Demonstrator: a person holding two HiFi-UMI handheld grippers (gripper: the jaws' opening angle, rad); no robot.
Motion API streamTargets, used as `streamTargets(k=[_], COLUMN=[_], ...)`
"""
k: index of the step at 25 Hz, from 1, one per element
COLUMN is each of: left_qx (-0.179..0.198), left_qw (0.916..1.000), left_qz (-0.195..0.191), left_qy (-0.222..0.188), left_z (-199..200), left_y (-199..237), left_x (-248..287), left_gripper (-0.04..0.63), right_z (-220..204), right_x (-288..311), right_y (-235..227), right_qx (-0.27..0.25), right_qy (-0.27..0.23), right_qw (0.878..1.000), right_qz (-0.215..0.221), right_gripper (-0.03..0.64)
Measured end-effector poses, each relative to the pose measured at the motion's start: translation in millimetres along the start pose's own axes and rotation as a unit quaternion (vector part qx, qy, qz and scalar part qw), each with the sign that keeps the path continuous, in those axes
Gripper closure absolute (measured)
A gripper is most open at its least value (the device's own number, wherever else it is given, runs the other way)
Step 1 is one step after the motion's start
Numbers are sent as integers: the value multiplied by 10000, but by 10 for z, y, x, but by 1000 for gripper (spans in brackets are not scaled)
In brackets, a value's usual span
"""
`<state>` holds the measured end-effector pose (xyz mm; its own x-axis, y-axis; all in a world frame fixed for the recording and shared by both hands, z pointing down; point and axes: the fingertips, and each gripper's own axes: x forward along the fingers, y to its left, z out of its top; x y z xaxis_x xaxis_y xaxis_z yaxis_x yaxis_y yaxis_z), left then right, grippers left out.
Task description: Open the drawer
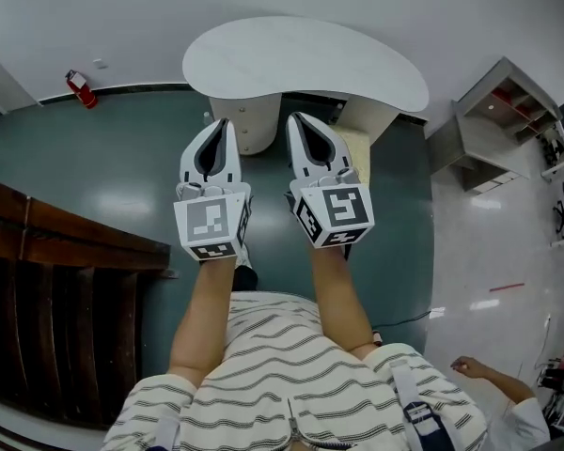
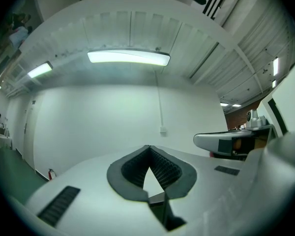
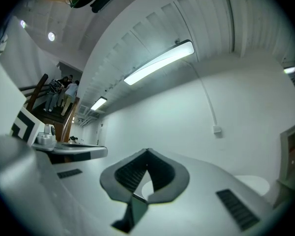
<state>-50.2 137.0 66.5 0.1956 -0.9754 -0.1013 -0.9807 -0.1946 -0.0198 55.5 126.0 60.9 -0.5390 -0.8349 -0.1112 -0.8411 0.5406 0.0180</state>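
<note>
Ahead of right tongs: under-table cabinet

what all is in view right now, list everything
table: one, white curved top, ahead of both grippers
fire extinguisher: one, red, by the far wall, left
wooden furniture: one, dark brown, left side
shelf unit: one, grey, right side
other person's hand: one, lower right corner
left gripper: one, white and grey, jaws shut, empty
right gripper: one, white and grey, jaws shut, empty
</note>
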Motion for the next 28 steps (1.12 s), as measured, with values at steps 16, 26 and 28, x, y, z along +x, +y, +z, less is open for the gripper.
streamTargets(k=[16, 26, 28], left_qx=[-186, -388, -427], left_qw=[9985, 9967, 9966], left_qz=[-499, -689, -651], left_qy=[121, 206, 267], left_z=[-247, -575, -675], left_y=[852, 1086, 1110], left_x=[1446, 1889, 1944], left_gripper=[592, 591, 592], right_z=[-233, -569, -637], right_x=[1490, 1933, 1996], right_y=[-379, -557, -623], right_qx=[-28, 129, 157], right_qy=[152, 290, 326], right_qw=[9980, 9959, 9957], right_qz=[-617, -848, -856], right_gripper=[603, 604, 603])
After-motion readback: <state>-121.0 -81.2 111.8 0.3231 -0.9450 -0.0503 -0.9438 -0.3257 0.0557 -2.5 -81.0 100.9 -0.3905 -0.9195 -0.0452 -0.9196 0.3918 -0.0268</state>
